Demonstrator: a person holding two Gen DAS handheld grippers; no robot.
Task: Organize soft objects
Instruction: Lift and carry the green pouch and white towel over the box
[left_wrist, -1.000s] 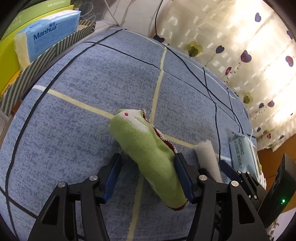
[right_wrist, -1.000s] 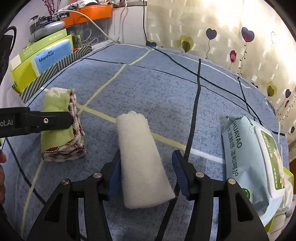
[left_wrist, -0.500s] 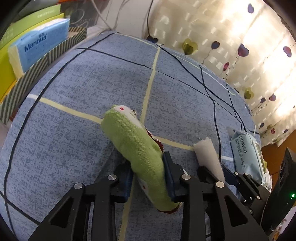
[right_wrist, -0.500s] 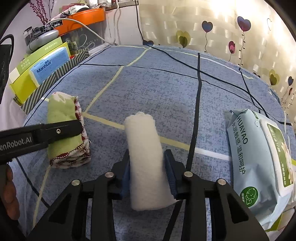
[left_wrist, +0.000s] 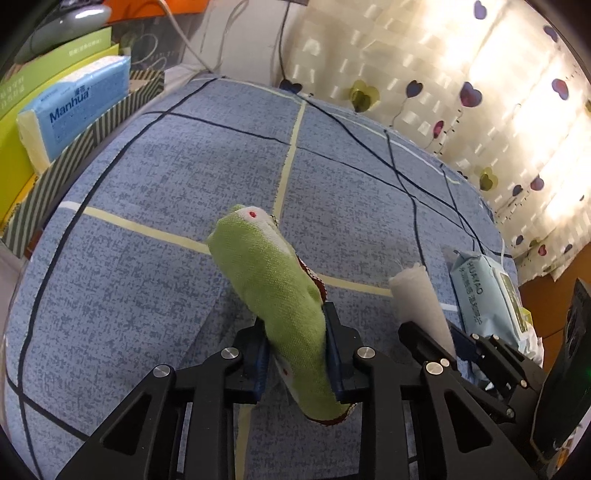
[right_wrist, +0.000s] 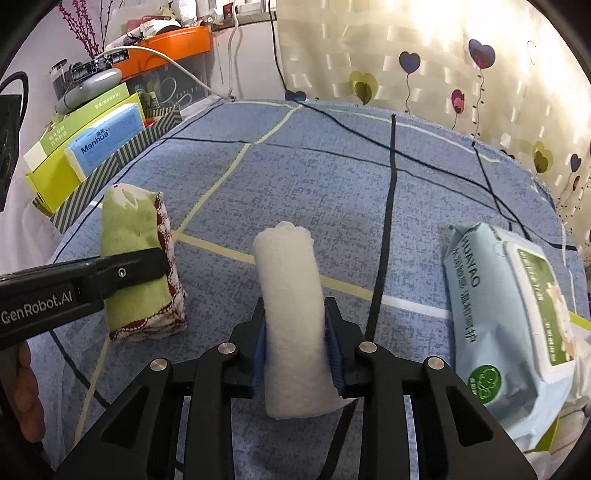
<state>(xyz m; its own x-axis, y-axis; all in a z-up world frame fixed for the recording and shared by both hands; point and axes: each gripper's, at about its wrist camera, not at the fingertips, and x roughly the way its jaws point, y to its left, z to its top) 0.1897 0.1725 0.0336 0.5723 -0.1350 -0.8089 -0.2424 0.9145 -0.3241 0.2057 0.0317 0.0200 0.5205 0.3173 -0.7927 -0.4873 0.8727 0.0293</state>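
Left wrist view: the left tool (left_wrist: 294, 352) now pinches the green rolled cloth (left_wrist: 273, 291) between its 2 blue pads. 1 second ago those pads stood spread on either side of the roll; half a second ago they had closed on it. The roll's far end now tilts up ahead of the tool and looks lifted off the blue checked table (left_wrist: 155, 206), though its near end hangs below the pads and whether it clears the surface cannot be told. Just to the right of this tool, the white rolled cloth (left_wrist: 419, 299) sits in the right tool, with a pale blue wipes pack (left_wrist: 487, 291) beyond it. A striped box (left_wrist: 85, 147) holding a blue tissue pack (left_wrist: 81, 110) lies far ahead on the left.

Right wrist view: the right tool (right_wrist: 295, 347) is likewise pressed onto the white rolled cloth (right_wrist: 291, 299), having gone from spread to closed over the same second. The roll points straight ahead between the pads. To its left the green rolled cloth (right_wrist: 138, 258) is gripped by the left tool; the wipes pack (right_wrist: 509, 321) lies to the right.

With both rolls secured, the grasping step looks finished, and carrying them to a storage spot, probably the striped box (right_wrist: 122, 158), seems next.
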